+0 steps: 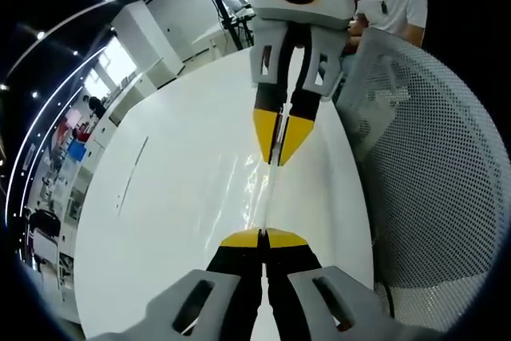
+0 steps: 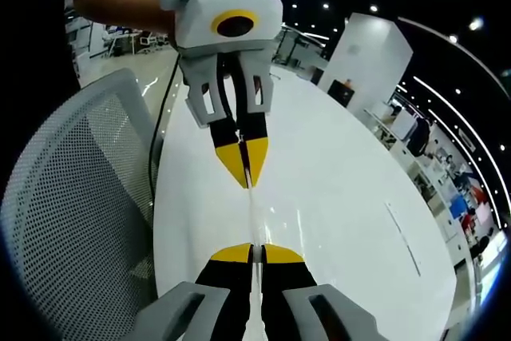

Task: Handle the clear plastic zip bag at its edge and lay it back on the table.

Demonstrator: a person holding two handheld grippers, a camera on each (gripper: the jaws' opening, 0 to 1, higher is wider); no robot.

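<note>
The clear plastic zip bag (image 1: 270, 197) hangs stretched between the two grippers above the white table (image 1: 176, 197), seen edge-on as a thin pale strip. In the left gripper view my left gripper (image 1: 263, 237) rises from the bottom, shut on the bag's near edge. The right gripper (image 1: 278, 161) reaches in from the top, shut on the far edge. In the right gripper view my right gripper (image 2: 255, 249) pinches the bag (image 2: 253, 217) at the bottom. Opposite it, the left gripper (image 2: 247, 184) clamps the other edge.
A grey mesh chair (image 1: 431, 181) stands close against the table's edge, also in the right gripper view (image 2: 72, 197). A person in a white shirt (image 1: 399, 5) is behind it. The table (image 2: 343, 213) stretches wide and bare. Office desks lie beyond.
</note>
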